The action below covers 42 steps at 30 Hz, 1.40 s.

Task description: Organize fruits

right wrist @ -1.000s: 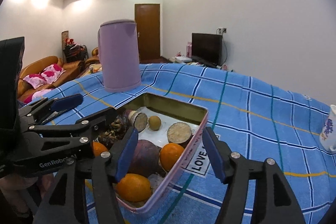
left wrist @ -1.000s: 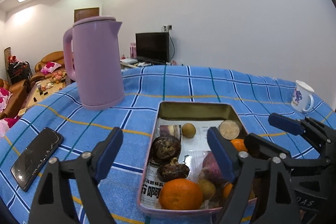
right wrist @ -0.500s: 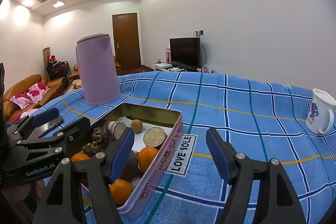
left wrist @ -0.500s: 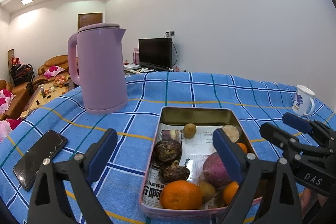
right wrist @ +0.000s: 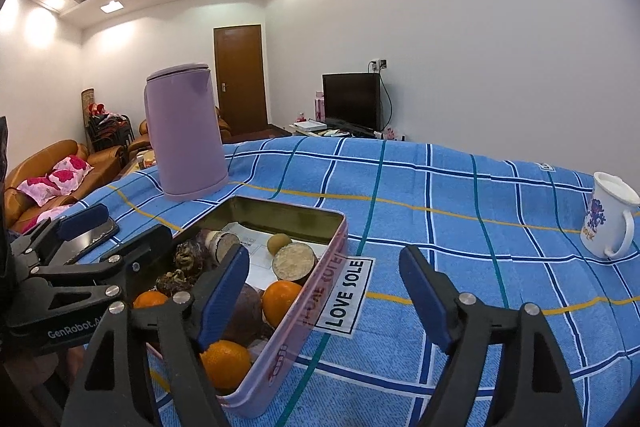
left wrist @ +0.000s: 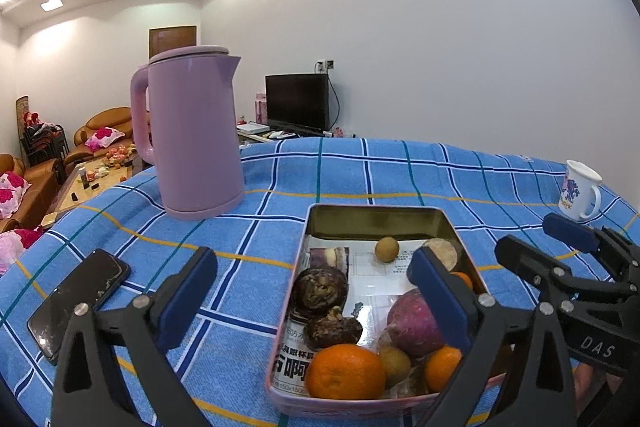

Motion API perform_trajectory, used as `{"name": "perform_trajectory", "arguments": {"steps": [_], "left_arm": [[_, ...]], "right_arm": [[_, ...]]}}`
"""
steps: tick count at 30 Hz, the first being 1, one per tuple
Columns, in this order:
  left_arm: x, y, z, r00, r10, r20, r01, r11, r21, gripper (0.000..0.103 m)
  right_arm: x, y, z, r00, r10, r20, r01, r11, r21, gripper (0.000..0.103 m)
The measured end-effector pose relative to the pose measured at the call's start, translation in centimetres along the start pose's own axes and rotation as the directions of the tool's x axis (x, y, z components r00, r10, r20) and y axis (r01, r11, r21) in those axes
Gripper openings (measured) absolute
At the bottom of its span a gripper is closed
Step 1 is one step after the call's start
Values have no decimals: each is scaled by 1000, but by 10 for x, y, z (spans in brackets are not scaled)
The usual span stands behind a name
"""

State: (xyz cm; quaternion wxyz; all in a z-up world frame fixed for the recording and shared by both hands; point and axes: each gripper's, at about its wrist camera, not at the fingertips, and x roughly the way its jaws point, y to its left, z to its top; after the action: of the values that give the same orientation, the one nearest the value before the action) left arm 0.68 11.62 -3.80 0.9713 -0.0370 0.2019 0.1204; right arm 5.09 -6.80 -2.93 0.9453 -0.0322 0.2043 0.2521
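Observation:
A pink metal tin (left wrist: 448,223) sits on the blue checked cloth and holds several fruits and roots: oranges (left wrist: 345,371), a purple sweet potato (left wrist: 412,323), dark taro-like roots (left wrist: 319,290) and a small brown fruit (left wrist: 386,249). The tin also shows in the right wrist view (right wrist: 320,267). My left gripper (left wrist: 312,303) is open and empty above the tin's near left edge. My right gripper (right wrist: 326,291) is open and empty over the tin's right wall. Each gripper shows in the other's view, the right gripper (left wrist: 568,247) and the left gripper (right wrist: 88,235).
A purple kettle (left wrist: 192,135) stands on the cloth behind and left of the tin. A black phone (left wrist: 78,301) lies at the left. A white mug (right wrist: 610,215) stands at the far right. Sofas and a low table lie beyond the left edge.
Both grippers have pulled back and risen from the tin, staying open. The tin and fruits have not moved.

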Motion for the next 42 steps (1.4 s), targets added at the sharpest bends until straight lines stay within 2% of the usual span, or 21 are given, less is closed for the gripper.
{"name": "perform_trajectory", "arguments": {"steps": [31,42], "left_arm": [[-2,-1,0,1000,27,11,-27,1000,0,103],[0,-2,0,998,61,1,-61,998,3,103]], "right_arm": [[-3,0,0,1000,-3,15,3,1000,4,80],[-4,0,0,1000,-7,20,7,1000,1,81]]}}
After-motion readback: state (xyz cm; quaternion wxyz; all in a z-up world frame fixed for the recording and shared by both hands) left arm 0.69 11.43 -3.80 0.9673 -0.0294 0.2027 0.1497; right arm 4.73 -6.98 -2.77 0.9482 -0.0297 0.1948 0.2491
